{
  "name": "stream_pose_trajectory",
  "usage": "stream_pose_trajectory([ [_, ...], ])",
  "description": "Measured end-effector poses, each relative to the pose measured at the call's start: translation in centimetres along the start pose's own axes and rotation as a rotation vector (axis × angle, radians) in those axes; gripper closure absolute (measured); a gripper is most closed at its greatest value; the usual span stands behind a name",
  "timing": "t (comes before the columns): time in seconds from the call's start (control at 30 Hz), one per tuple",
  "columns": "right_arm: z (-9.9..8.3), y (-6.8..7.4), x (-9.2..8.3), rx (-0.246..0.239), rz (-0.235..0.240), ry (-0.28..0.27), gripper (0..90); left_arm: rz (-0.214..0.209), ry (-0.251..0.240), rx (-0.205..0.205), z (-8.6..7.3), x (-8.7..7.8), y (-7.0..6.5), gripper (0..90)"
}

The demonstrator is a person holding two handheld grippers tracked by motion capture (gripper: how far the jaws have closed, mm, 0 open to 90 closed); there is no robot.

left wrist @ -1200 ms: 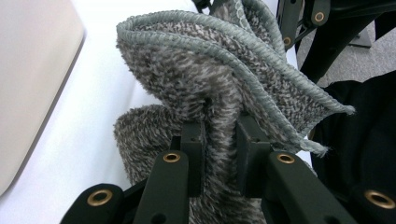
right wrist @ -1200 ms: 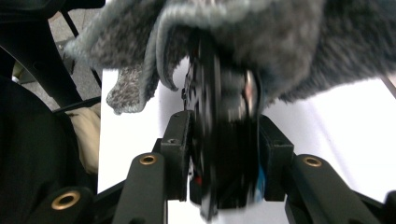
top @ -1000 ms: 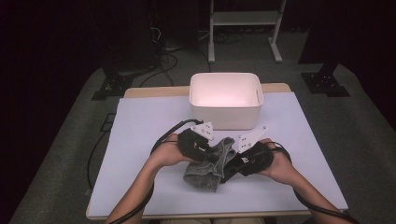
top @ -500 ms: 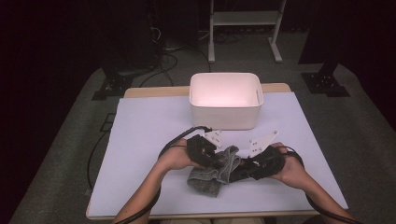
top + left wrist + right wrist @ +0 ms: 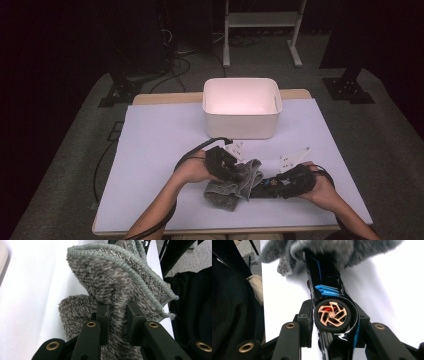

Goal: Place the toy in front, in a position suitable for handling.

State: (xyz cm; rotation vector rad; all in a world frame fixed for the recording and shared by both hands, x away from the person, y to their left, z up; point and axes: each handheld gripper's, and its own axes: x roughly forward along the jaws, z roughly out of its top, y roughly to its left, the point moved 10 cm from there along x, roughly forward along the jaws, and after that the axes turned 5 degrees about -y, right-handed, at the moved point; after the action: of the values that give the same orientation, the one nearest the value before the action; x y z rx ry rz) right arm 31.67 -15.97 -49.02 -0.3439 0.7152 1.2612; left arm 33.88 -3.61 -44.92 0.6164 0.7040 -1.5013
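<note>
You have both pieces in hand, near the front edge of the table. Your left gripper (image 5: 235, 170) is clamped on a fold of the grey towel (image 5: 231, 187); in the left gripper view its two black pads pinch the fluffy cloth (image 5: 117, 287) between them, with the hemmed edge rising above. Your right gripper (image 5: 295, 182) is closed on the black toy car (image 5: 270, 186): in the right gripper view the jaws press against the car's sides at a copper-spoked wheel (image 5: 331, 314), and the car's nose (image 5: 322, 270) runs up under the towel.

So the car lies partly covered, its far end tucked beneath the bunched cloth, its near end bare in your right grip. The towel sits crumpled on the white table cover (image 5: 150, 150), just left of the car and touching it.

Judging by this, you look to be midway through wiping or wrapping the car with the towel. The grasps are done; the work along the car's body seems only begun, since most of it is not yet covered.

The white bin (image 5: 241, 107) stands at the far middle of the table, well apart from both hands, and looks empty from above. If the things belong there, that transfer is all ahead of you
</note>
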Motion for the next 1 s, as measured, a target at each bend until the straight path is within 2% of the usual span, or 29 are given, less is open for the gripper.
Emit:
stream_pose_trajectory([
  [0.23,-1.5,-0.2,0.3,0.029,-0.004,0.007,59.6,0.018,0.033,0.026,0.0,-0.1,-0.4,74.9],
  [0.37,-1.8,-0.2,0.5,0.040,-0.005,0.011,58.9,0.014,0.029,0.015,-0.3,0.1,-0.3,74.9],
  [0.43,-1.8,-0.2,0.8,0.031,-0.005,0.027,57.1,0.008,0.017,0.007,-0.3,0.2,-0.3,74.9],
  [0.47,-1.8,-0.2,1.2,0.017,-0.004,0.056,51.0,0.007,0.018,0.007,-0.3,0.2,-0.3,74.9],
  [0.5,-1.7,-0.2,1.5,0.004,-0.012,0.069,49.0,0.006,0.015,0.006,-0.3,0.2,-0.4,74.9],
  [0.53,-1.6,-0.3,1.9,-0.023,-0.014,0.085,48.9,0.006,0.015,0.007,-0.4,0.1,-0.4,74.9],
  [0.6,-1.2,-0.1,2.5,-0.042,0.000,0.097,47.6,0.007,0.017,0.011,-0.4,0.1,-0.5,74.9],
  [0.67,-0.5,0.1,3.0,-0.066,0.004,0.107,48.0,0.011,0.018,0.010,-0.4,0.0,-0.6,74.9],
  [0.7,-0.2,0.2,3.3,-0.072,0.009,0.109,50.9,0.012,0.020,0.012,-0.4,-0.1,-0.6,74.9],
  [0.8,0.1,0.3,3.5,-0.093,0.007,0.135,52.8,0.020,0.024,0.012,-0.7,-0.4,-0.6,74.9],
  [0.9,0.2,0.3,3.6,-0.098,-0.003,0.137,54.0,0.027,0.013,0.004,-0.9,-1.0,-0.4,74.9],
  [1.0,0.5,0.3,4.0,-0.085,0.002,0.114,54.3,0.033,-0.004,-0.008,-1.2,-1.8,-0.4,74.7],
])
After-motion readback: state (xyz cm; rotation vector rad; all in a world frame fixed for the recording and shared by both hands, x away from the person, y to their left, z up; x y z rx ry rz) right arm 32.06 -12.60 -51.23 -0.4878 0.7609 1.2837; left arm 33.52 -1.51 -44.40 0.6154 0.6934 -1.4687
